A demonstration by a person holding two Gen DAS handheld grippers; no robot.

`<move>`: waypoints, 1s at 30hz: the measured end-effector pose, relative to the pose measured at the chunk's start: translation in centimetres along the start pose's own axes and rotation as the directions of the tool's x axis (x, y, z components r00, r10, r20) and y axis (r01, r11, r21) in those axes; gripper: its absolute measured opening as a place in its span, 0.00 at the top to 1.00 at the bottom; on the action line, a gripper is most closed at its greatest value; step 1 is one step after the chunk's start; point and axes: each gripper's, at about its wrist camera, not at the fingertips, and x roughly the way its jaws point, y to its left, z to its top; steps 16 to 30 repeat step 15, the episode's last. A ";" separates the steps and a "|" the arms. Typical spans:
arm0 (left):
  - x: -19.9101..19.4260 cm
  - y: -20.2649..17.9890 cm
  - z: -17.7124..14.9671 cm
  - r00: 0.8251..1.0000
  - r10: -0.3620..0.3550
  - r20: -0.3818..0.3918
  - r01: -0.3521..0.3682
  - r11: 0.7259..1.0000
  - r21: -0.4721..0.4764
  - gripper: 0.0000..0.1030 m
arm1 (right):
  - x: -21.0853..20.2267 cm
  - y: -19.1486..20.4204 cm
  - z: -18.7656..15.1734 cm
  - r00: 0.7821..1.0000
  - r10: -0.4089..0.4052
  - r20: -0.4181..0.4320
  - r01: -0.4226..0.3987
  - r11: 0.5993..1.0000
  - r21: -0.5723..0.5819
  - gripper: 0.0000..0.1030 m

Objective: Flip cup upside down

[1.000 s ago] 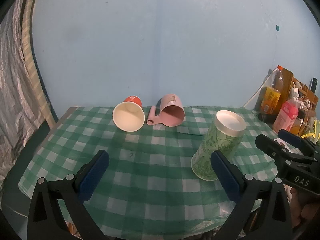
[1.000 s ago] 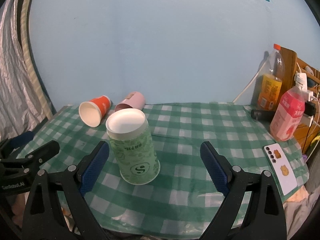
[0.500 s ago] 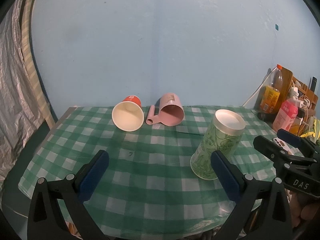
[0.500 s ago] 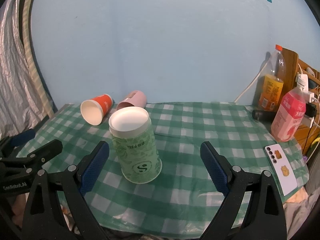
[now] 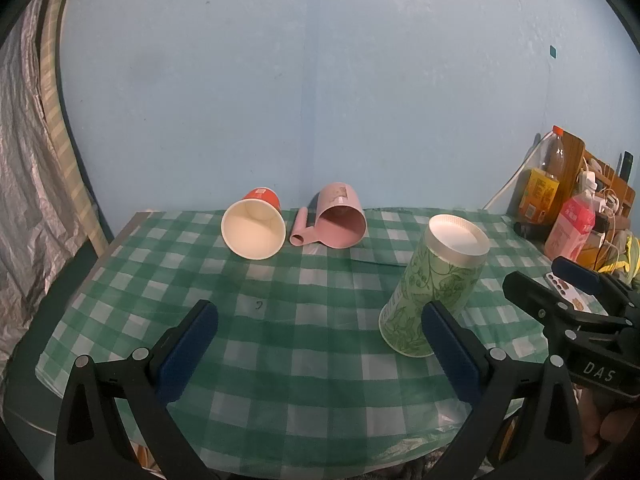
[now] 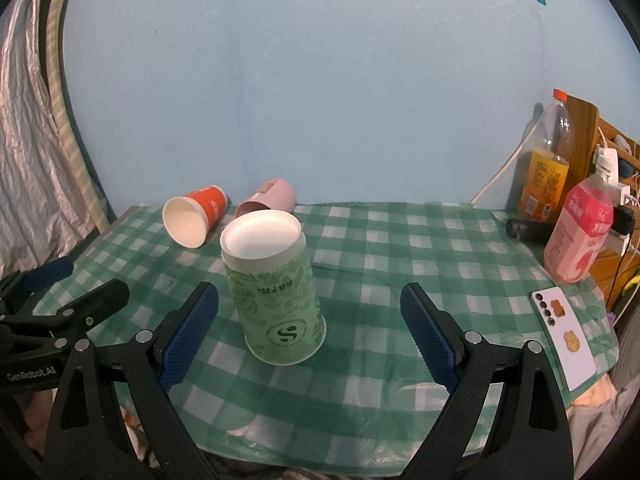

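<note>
The green cup (image 6: 276,292) is seen standing on the bench (image 6: 400,264) with its wide rim down on the checked cloth and its narrower white base facing up, so it appears already inverted. It stands near the front, a little left of centre in the right wrist view. Two other cups lie on their sides at the far left: an orange cup (image 5: 254,230) and a pink mug (image 5: 340,226), just beside each other, mouths turned toward the cameras.

The right claw (image 6: 310,336) is held wide open, empty, with the green cup between its fingers but touched by neither. The left claw (image 5: 318,352) is likewise spread and empty, with the cup just behind its right finger (image 5: 450,350).

If the step in hand is judged to be release and withdrawal, the fingers should be kept spread and drawn straight back, so that the light paper wall is not brushed and tipped. If a lying cup is to be taken next, its wall should be pinched gently mid-height, to avoid crushing.
</note>
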 end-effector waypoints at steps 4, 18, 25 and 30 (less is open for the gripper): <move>0.0 0.0 -0.1 1.000 0.003 0.001 -0.003 1.000 -0.003 0.00 | 0.1 0.0 -0.1 1.000 0.000 -0.004 0.000 1.000 -0.001 0.11; -0.1 0.0 -0.4 1.000 0.009 0.000 -0.009 1.000 -0.005 0.00 | 0.3 -0.1 -0.2 1.000 0.002 -0.014 -0.002 1.000 -0.001 0.11; -0.1 0.0 -0.4 1.000 0.009 0.000 -0.009 1.000 -0.005 0.00 | 0.3 -0.1 -0.2 1.000 0.002 -0.014 -0.002 1.000 -0.001 0.11; -0.1 0.0 -0.4 1.000 0.009 0.000 -0.009 1.000 -0.005 0.00 | 0.3 -0.1 -0.2 1.000 0.002 -0.014 -0.002 1.000 -0.001 0.11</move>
